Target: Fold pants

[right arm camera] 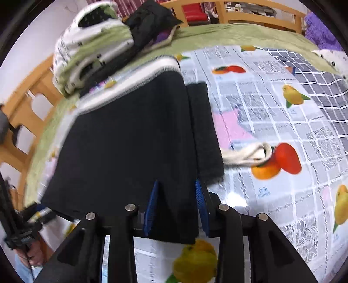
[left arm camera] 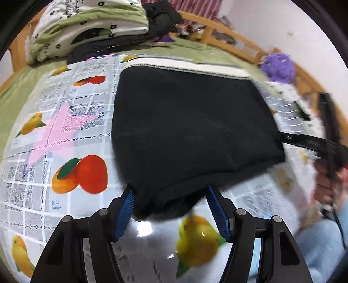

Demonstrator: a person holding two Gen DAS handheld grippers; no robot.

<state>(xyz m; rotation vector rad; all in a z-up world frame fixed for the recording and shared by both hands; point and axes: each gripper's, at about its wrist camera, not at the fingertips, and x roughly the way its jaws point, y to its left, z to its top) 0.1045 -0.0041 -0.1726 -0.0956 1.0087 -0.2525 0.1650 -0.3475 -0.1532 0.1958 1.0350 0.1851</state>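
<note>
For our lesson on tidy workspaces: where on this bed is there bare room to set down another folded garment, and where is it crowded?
Free: the fruit-print cloth beyond the white band, on the side of the black pants away from the person's hand. Also free: the green sheet along the wooden rail. Crowded: the corner with the stacked bedding and dark jacket.

The pants [left arm camera: 191,130] are looking like thick matt black cloth, a little fuzzy, with a ribbed white knit band [left arm camera: 187,66] at the far edge. Under the pants, the printed cover [left arm camera: 71,130] is showing a glossy, smooth plastic finish that is reflecting light. The left tool [left arm camera: 171,214] is having ribbed blue pads [left arm camera: 125,214] on matt black plastic arms with small shiny metal pins. Behind the pants, the bed frame [right arm camera: 250,15] is looking like smooth light wood.
</note>
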